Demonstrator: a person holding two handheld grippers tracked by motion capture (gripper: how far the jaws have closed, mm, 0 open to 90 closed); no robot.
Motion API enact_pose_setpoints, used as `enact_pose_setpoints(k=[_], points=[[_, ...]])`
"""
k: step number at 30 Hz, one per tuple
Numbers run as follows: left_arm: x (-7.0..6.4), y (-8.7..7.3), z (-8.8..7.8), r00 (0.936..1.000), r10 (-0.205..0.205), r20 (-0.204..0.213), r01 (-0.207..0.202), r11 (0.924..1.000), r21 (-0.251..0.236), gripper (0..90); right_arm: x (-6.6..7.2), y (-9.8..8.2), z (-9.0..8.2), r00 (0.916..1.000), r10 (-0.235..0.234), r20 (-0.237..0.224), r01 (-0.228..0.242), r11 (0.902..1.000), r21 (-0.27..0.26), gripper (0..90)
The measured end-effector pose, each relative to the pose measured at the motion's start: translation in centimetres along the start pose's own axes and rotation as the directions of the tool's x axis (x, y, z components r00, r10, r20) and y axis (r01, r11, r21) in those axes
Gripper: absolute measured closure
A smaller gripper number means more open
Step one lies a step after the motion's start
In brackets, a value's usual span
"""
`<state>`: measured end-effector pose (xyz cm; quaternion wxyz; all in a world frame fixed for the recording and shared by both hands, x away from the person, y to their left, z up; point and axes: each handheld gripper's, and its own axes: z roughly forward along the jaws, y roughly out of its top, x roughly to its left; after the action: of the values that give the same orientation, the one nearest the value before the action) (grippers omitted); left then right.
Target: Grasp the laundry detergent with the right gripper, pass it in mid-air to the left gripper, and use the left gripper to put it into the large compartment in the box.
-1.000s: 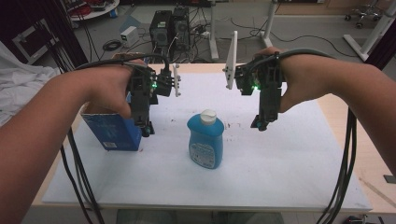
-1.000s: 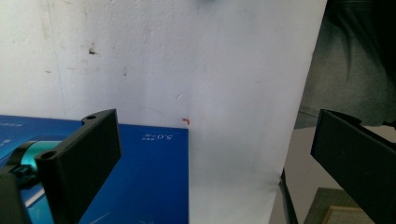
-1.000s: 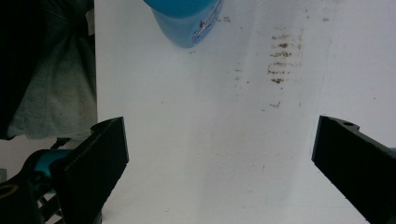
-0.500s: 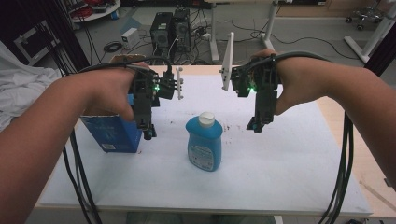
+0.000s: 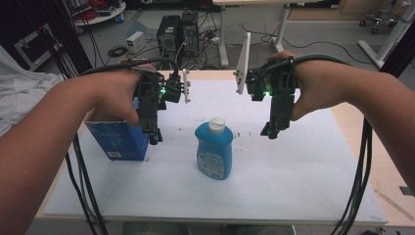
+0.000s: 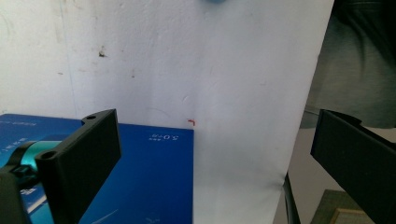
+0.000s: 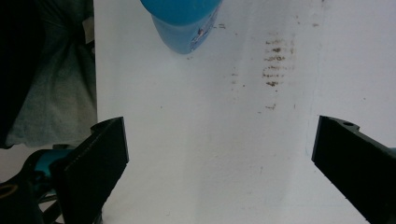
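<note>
A white sheet (image 5: 303, 186) covers the table. The blue box (image 5: 120, 142) stands at its left, just beside the left gripper (image 5: 153, 136), jaws spread wide and empty. The blue bottle (image 5: 214, 151) stands upright mid-sheet, apart from both. The right gripper (image 5: 271, 131) hovers, seemingly above the sheet, jaws spread too.

A white cloth (image 5: 17, 93) lies left; computer towers (image 5: 178, 32) stand behind.
</note>
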<state>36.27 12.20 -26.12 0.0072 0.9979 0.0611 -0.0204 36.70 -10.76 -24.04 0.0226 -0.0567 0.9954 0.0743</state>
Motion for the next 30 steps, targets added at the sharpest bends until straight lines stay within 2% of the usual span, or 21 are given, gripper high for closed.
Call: enact_pose_setpoints(k=[7,9,15,24,30], points=[[0.1,-0.1,-0.3,0.9999,0.01,-0.006,-0.01,0.9999,0.004,1.7,0.3,-0.8,-0.6,0.9982,0.054,0.026,-0.053,0.9979,-0.037,2.8],[0.2,-0.2,-0.2,1.0,0.005,-0.007,-0.005,1.0,-0.002,1.8,0.5,-1.0,-0.6,0.997,0.077,0.013,-0.075,0.9948,-0.068,2.8],[0.1,-0.2,-0.1,0.9998,0.019,-0.005,-0.019,0.9998,0.002,1.8,1.1,-1.8,-0.1,0.9942,0.107,0.001,-0.106,0.9848,-0.137,2.8],[0.0,-0.4,0.0,0.9996,0.028,-0.003,-0.028,0.9996,0.005,1.8,1.9,-2.8,1.5,0.9852,0.169,-0.03,-0.171,0.9574,-0.233,2.8],[-0.1,-0.3,0.0,0.9995,0.032,-0.003,-0.032,0.9995,0.007,1.8,2.4,-3.5,2.7,0.9769,0.208,-0.048,-0.213,0.9298,-0.3,2.8]])
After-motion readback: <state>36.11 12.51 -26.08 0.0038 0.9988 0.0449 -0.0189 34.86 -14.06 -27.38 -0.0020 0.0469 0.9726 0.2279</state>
